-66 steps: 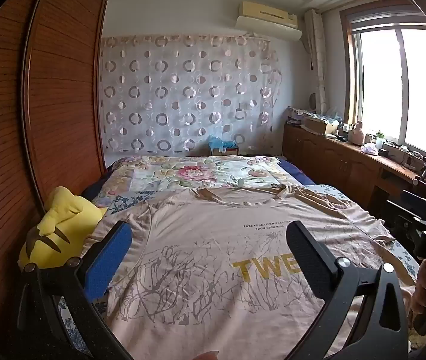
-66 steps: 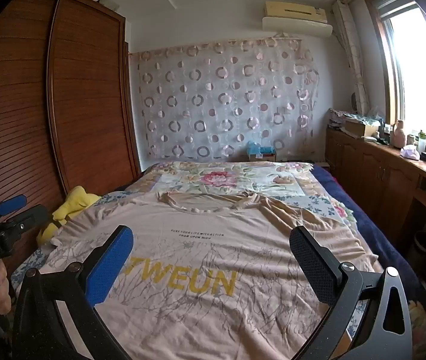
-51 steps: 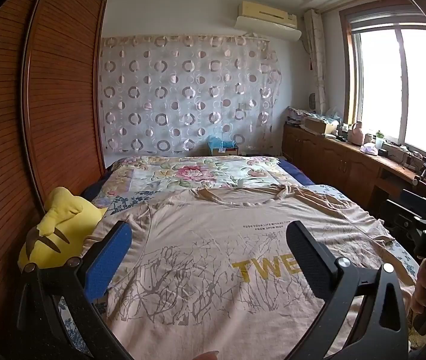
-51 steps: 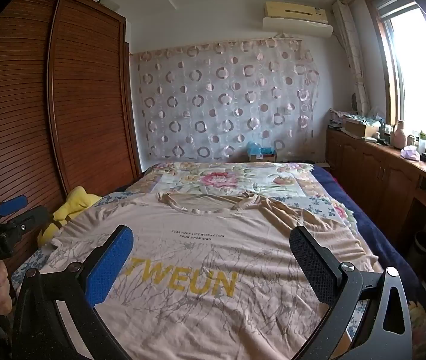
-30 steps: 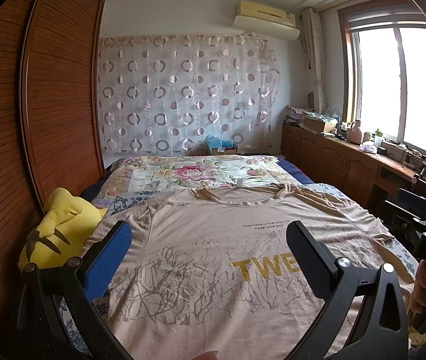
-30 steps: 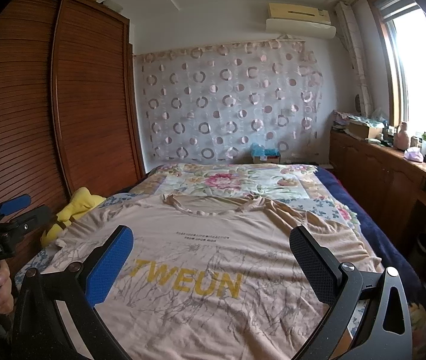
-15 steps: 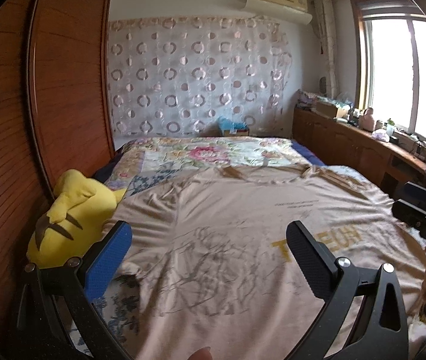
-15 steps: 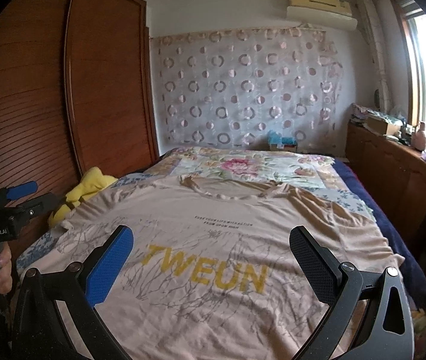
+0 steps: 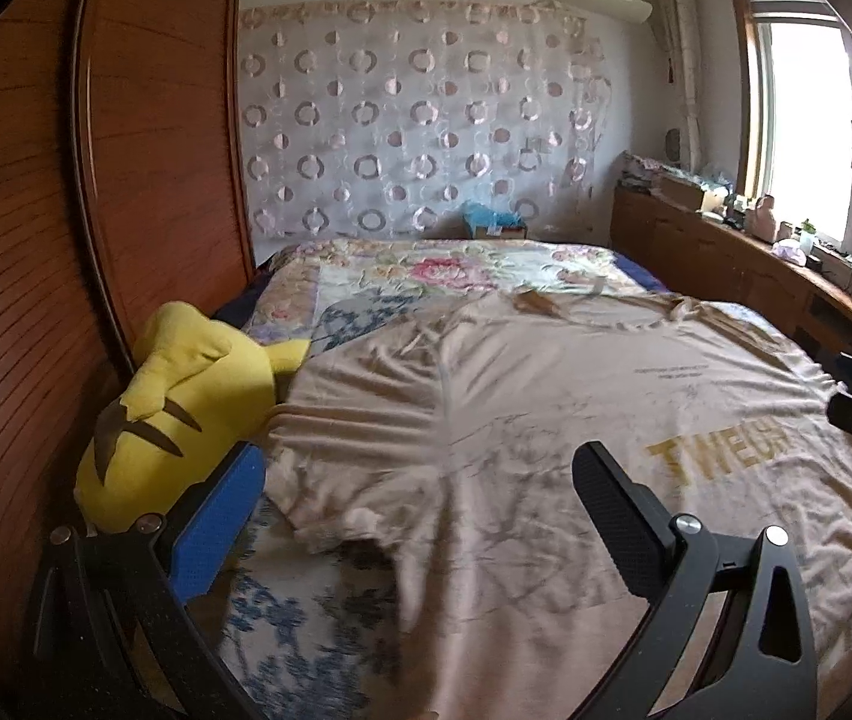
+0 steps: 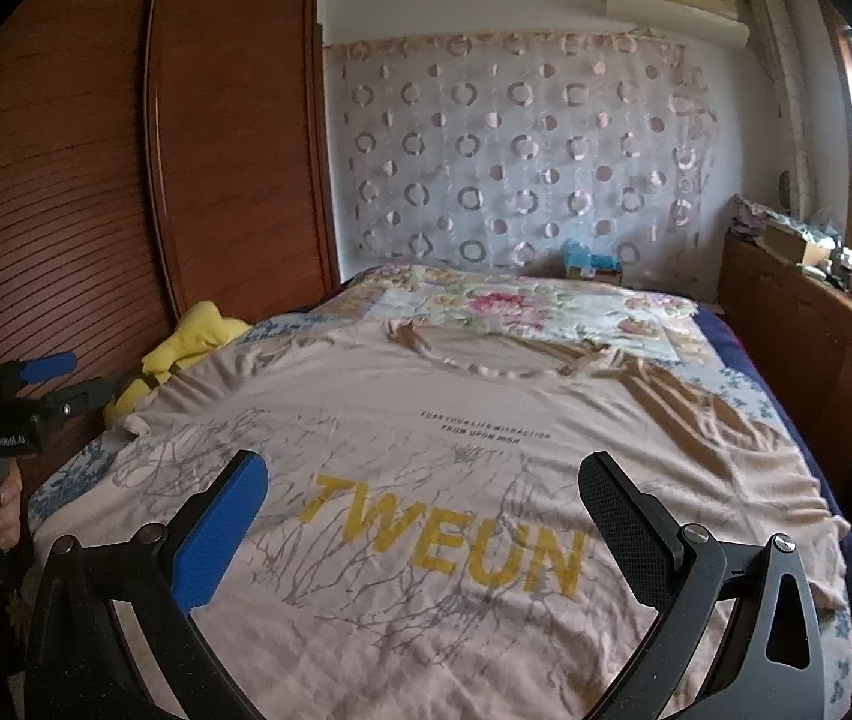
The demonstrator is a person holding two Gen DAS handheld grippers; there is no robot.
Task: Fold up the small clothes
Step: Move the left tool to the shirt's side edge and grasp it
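Beige T-shirt [image 10: 426, 456]: spread face up and unfolded on the bed, yellow "TWEUN" print toward its near end, neckline toward the far end; its cloth is creased around the sleeve on the wardrobe side
Bed [image 10: 546, 312]: floral quilt showing beyond the T-shirt's neckline and along its edges
Left gripper [image 9: 420, 498]: hovers above the T-shirt's wardrobe-side sleeve, pointing along the T-shirt toward its neckline; jaws spread wide with nothing between them, blue pad on one finger and black pad on the other
Right gripper [image 10: 423, 501]: hovers above the T-shirt's near end, just short of the yellow lettering; jaws likewise wide apart and holding nothing
Left hand [image 10: 0, 504]: fingers curled round the left gripper's handle, off the T-shirt's wardrobe-side edge
Yellow plush toy [image 9: 180, 414]: lies beside the T-shirt's sleeve, between the T-shirt and the wooden wardrobe [image 9: 36, 210]
Hard to make out: the T-shirt's near hem is cut off below both views; the small black print under its neckline is too fine to read; the right hand is only a sliver at the left-wrist view's edge; the sleeve and quilt near the left gripper are blurred
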